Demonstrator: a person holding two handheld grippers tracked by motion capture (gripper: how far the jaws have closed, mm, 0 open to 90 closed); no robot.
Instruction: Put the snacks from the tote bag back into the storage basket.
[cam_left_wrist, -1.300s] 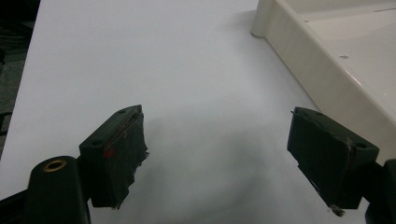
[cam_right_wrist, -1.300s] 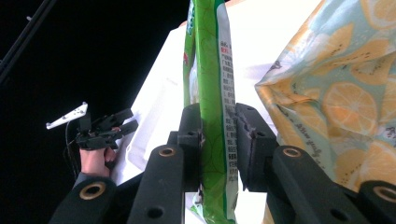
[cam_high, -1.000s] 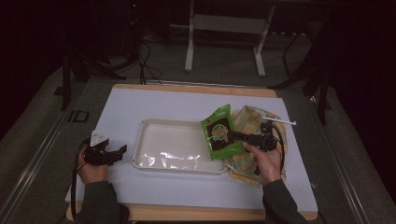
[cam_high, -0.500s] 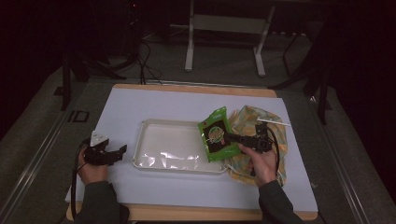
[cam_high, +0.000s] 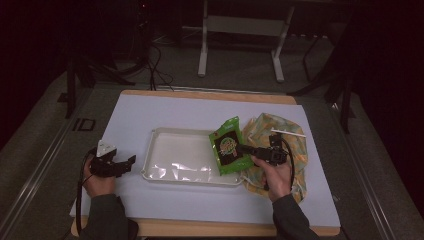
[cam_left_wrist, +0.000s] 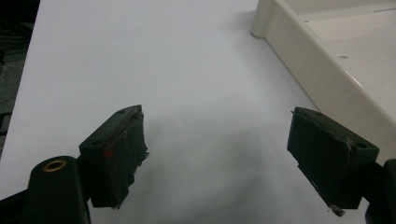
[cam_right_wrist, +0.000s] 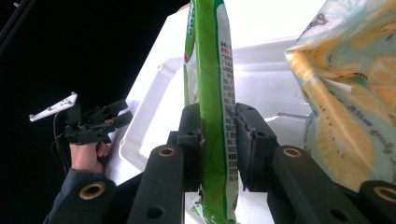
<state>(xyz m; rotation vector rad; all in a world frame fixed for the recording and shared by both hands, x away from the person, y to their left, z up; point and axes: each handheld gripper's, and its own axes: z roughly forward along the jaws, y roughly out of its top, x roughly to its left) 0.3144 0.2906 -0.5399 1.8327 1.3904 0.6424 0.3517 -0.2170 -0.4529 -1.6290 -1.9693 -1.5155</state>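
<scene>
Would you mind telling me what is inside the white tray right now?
The white tray looks bare across its visible floor. The green packet, clamped in the right tool, covers its right end, so anything beneath stays hidden.

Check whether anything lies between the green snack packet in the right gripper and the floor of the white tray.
Nothing visible does. The right gripper is shut on the green snack packet, held over the right end of the shallow white plastic tray, whose floor shows bare.
</scene>
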